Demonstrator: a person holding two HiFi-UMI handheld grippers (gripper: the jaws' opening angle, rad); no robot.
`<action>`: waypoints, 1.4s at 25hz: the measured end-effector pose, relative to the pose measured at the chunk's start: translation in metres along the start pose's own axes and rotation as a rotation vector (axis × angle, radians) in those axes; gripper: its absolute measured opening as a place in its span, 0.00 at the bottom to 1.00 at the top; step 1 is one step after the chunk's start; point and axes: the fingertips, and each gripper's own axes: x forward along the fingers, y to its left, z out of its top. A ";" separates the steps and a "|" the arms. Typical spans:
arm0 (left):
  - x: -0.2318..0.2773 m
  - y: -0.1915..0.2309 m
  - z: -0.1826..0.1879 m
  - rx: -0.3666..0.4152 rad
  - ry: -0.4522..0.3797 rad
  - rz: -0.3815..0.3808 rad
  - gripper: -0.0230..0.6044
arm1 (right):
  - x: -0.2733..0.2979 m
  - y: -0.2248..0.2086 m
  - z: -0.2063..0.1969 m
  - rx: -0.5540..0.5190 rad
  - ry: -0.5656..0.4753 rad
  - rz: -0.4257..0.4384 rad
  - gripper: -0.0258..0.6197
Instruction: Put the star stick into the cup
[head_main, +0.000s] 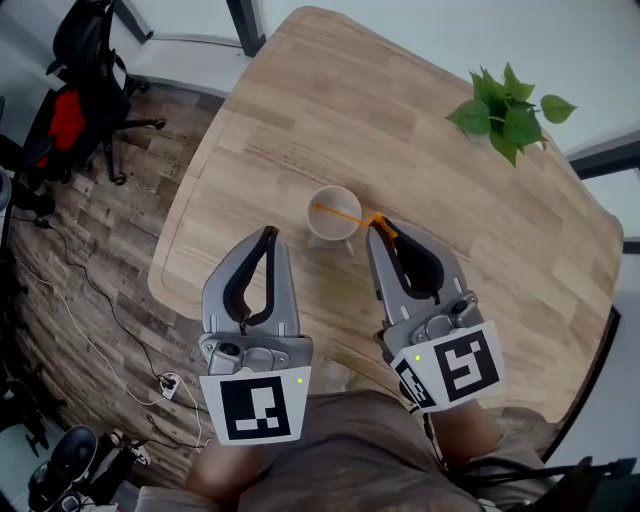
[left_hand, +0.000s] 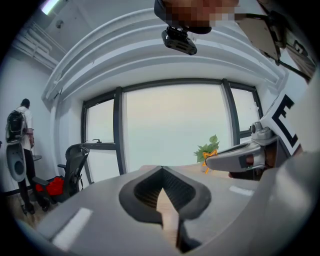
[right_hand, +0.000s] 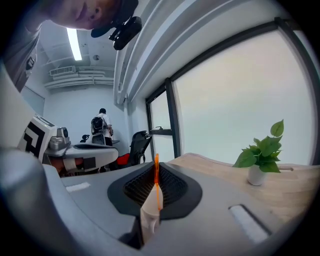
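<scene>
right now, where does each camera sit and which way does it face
Head view: on the person's head, facing steeply down at the table, cup, left gripper and right gripper.
Left gripper view: on the left gripper, facing past its shut, empty jaws to the windows; right gripper at right.
Right gripper view: on the right gripper, jaws shut on the star stick; left gripper at left.
Shared: both gripper views show the plant.

Star stick: thin, orange. Star end pinched in right gripper, stem near-level, slanting left across cup mouth.
Cup: pale, round, upright, open, mid-table, nearer front edge than far edge.
</scene>
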 end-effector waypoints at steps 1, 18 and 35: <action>0.001 0.000 -0.002 -0.002 0.004 -0.002 0.04 | 0.000 -0.001 0.000 0.001 -0.004 -0.002 0.12; -0.003 -0.021 0.000 0.014 0.002 -0.042 0.04 | -0.017 -0.005 -0.004 0.002 -0.026 -0.026 0.14; -0.066 -0.055 0.076 0.038 -0.165 -0.018 0.04 | -0.087 0.020 0.067 -0.102 -0.186 -0.024 0.09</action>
